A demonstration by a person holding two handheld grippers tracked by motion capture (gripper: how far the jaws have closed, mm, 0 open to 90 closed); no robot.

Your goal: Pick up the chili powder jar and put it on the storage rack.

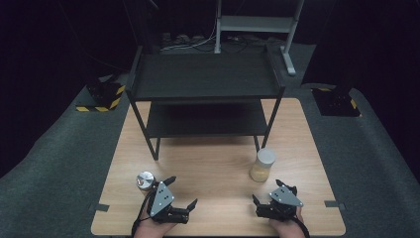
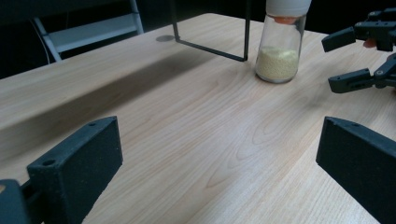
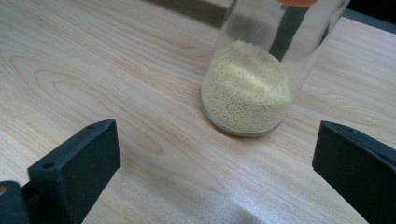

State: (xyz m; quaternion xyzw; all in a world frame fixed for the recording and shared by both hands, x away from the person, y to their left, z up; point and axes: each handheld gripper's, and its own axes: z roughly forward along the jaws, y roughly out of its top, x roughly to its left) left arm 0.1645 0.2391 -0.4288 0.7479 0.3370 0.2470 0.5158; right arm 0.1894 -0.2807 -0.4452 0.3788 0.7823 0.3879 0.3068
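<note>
High view: wooden tabletop (image 1: 213,163) with a black two-tier shelf rack (image 1: 205,94) standing on its far half. Two jars stand on the near half. A glass jar of yellow grains (image 1: 262,165), pale lid on, is upright at the right, close to the rack's near right leg. A smaller jar with a silver lid (image 1: 145,181) is upright at the left.

Left gripper (image 1: 180,192): held in a hand at the near left edge, jaws spread wide, nothing between them. The silver-lidded jar sits just beside it on its far left side, outside the jaws; whether the two touch cannot be told.

Right gripper (image 1: 270,191): held in a hand at the near right edge, jaws likewise released and empty. It points toward the grain jar, which stands just beyond the jaw tips, apart from them.

Left gripper view: both black jaws wide apart over bare wood. The grain jar (image 2: 280,44) is well ahead, next to the rack's leg, with the right gripper (image 2: 350,59) seen spread at the far right.

Right gripper view: the grain jar (image 3: 254,79) stands upright straight ahead, centred on the gap between the jaws but forward of them, not touched. Grains fill roughly its lower part.
</note>
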